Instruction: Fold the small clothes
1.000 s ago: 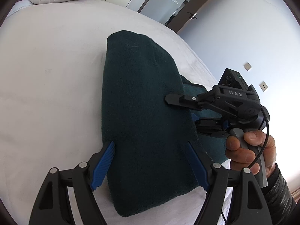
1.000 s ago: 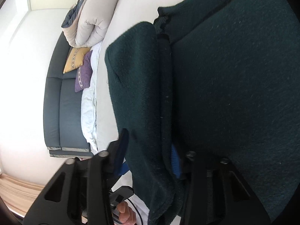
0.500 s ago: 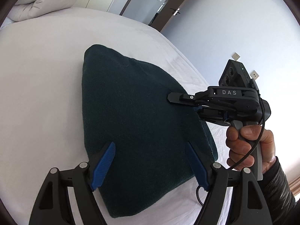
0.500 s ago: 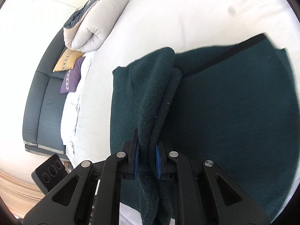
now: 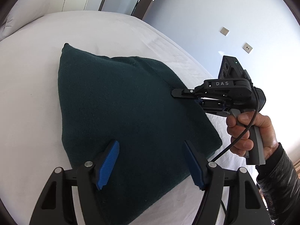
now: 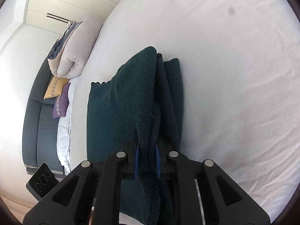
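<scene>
Reading left wrist view left to right: white bed (image 5: 33,97) bare on the left, dark green knit garment (image 5: 120,108) lying mid-frame on the sheet, right gripper (image 5: 180,93) coming in from the right at the garment's right edge, a hand (image 5: 251,131) on its handle. Left gripper (image 5: 150,163) hangs over the garment's near end, blue pads (image 5: 107,164) apart with cloth below them and no contact I can see; its jaws have just been closing a little, nothing pinched between them. Right gripper is clamped: in right wrist view its pads squeeze a bunched stack of garment layers (image 6: 148,161), edge lifted off the sheet and draped over the jaws; it has just been closing onto that bundle. Key relation: garment's long axis runs near-to-far away from the left gripper, and the gathered edge sits on the right side, already in the right gripper. So the right hand owns the moving edge, the left is nearer the near hem and free. My read: fold step underway, right-side flap being carried across toward the left, over the main panel. Next move probably needs the right hand to travel leftward, square to the long axis, while the left pins or grabs the near end to stop the panel skewing. Risk: thick knit stack slipping from the pads, or the lower layer dragging along. Far side of right wrist view shows a rolled duvet (image 6: 75,50) and cushions (image 6: 56,88), well apart from the work.
</scene>
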### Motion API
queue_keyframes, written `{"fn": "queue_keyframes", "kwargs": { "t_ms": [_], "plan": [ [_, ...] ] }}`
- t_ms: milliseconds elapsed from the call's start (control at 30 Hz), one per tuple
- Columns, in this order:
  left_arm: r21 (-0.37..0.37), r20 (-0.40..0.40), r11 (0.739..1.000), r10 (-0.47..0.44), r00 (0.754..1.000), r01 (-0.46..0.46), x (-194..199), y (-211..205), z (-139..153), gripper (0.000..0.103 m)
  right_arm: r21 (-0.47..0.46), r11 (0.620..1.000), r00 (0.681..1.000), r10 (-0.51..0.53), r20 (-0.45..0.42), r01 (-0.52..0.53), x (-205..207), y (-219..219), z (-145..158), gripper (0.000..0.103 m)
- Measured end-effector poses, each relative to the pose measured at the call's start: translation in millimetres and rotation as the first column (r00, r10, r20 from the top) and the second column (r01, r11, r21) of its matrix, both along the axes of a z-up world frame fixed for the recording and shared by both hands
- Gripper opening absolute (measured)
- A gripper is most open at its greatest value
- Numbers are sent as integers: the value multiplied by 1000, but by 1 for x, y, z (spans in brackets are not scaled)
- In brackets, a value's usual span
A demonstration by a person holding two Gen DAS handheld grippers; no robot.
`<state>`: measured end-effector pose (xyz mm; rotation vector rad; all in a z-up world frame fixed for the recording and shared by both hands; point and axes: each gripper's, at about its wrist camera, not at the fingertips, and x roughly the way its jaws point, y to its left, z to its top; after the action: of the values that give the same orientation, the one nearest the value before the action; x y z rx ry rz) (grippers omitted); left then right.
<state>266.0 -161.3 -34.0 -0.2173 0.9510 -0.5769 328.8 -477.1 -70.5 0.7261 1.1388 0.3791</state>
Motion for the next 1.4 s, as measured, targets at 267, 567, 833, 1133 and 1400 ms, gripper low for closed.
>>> {"fn": "queue_keyframes", "kwargs": {
  "t_ms": [267, 567, 833, 1133, 1400],
  "plan": [
    [5, 7, 1000, 1, 1000, -1, -4, 2, -3, 72, 10, 1000, 999, -3, 47, 3, -2, -17, 11, 12],
    [5, 58, 1000, 29, 998, -29, -11, 22, 13, 71, 145, 988, 998, -64, 28, 59, -3, -29, -27, 17],
    [69, 108, 994, 73, 991, -81, 42, 28, 28, 67, 24, 998, 976, -55, 211, 51, -38, -9, 47, 21],
    [290, 94, 952, 70, 993, -94, 88, -3, -9, 60, -11, 999, 984, 32, 174, -30, -24, 15, 5, 17],
    [280, 151, 951, 92, 984, -132, 61, 1, 5, 59, -84, 995, 959, 77, 273, -56, -64, 36, 37, 20]
  ]
}}
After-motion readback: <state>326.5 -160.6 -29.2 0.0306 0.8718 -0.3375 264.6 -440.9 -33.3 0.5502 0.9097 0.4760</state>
